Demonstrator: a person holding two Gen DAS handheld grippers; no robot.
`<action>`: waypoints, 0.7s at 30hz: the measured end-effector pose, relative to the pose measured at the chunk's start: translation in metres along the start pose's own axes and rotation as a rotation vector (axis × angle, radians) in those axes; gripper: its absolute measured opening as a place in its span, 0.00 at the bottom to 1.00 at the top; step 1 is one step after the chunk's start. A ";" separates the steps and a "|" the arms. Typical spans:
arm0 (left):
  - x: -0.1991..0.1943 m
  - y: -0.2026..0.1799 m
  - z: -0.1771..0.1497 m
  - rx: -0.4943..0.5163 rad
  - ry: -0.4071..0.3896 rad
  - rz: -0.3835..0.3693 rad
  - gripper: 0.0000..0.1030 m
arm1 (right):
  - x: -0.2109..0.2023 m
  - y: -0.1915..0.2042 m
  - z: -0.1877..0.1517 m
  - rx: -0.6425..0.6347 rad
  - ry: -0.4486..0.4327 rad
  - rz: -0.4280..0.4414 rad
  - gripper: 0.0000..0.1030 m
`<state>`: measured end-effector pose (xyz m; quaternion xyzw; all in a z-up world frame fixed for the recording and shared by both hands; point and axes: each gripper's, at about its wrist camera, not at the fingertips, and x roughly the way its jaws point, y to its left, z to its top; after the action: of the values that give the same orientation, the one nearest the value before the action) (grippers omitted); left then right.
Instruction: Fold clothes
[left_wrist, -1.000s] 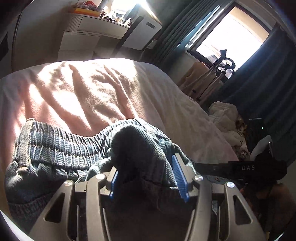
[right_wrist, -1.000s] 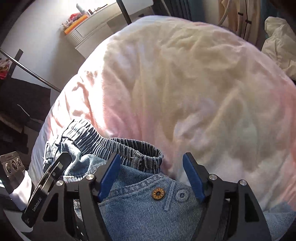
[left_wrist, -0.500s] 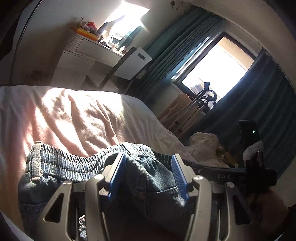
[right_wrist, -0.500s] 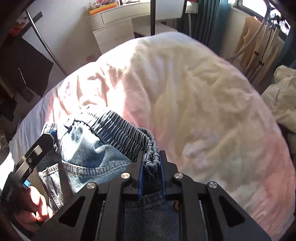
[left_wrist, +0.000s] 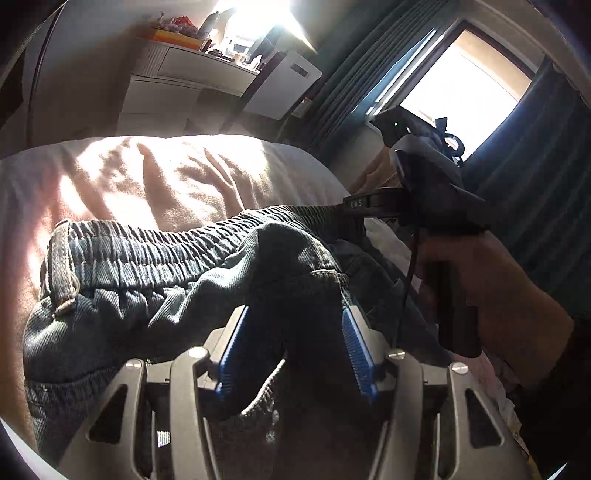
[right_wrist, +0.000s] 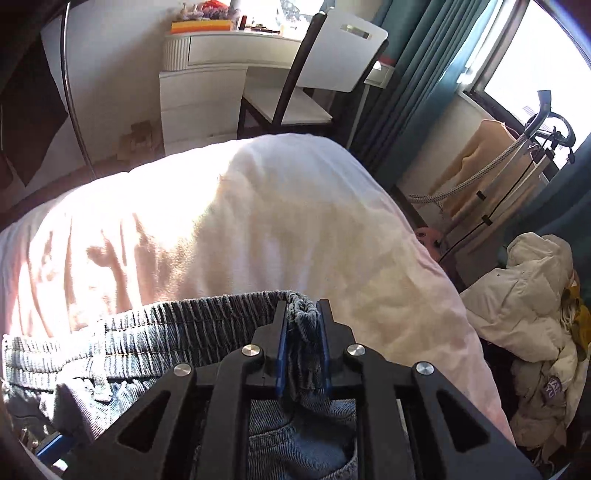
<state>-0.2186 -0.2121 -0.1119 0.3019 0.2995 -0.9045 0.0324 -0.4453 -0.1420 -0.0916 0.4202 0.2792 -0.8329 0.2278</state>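
Blue denim jeans (left_wrist: 147, 280) with a ribbed elastic waistband lie on a pale pink bed cover (left_wrist: 166, 177). My left gripper (left_wrist: 295, 343) is shut on a thick bunch of the denim near the waist, which fills the gap between its blue pads. In the left wrist view a hand holds my right gripper (left_wrist: 345, 216), clamped on the far right end of the waistband. The right wrist view shows that gripper (right_wrist: 301, 317) shut tight on the gathered waistband end of the jeans (right_wrist: 147, 332). The band runs stretched to the left across the bed cover (right_wrist: 258, 221).
Beyond the bed stand a white dresser (right_wrist: 207, 92) and a chair (right_wrist: 314, 74). Teal curtains (right_wrist: 417, 74) and a bright window are at the right. A heap of pale clothes (right_wrist: 524, 302) and a metal rack (right_wrist: 517, 166) sit beside the bed's right edge.
My right gripper has shut on the waistband's end and swung rightward, drawing the band straight. The left gripper has kept its hold on the denim bunch.
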 end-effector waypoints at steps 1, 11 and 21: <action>0.004 0.002 -0.001 0.001 0.004 0.009 0.51 | 0.013 0.003 -0.002 -0.002 0.001 -0.002 0.13; 0.019 0.000 0.001 0.024 0.021 -0.005 0.51 | -0.040 -0.029 -0.037 0.127 -0.172 0.155 0.38; -0.006 -0.031 -0.015 0.109 0.048 -0.052 0.51 | -0.234 -0.082 -0.209 0.387 -0.304 0.136 0.47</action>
<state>-0.2130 -0.1795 -0.1015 0.3170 0.2580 -0.9125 -0.0146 -0.2492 0.0900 0.0223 0.3439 0.0482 -0.9071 0.2381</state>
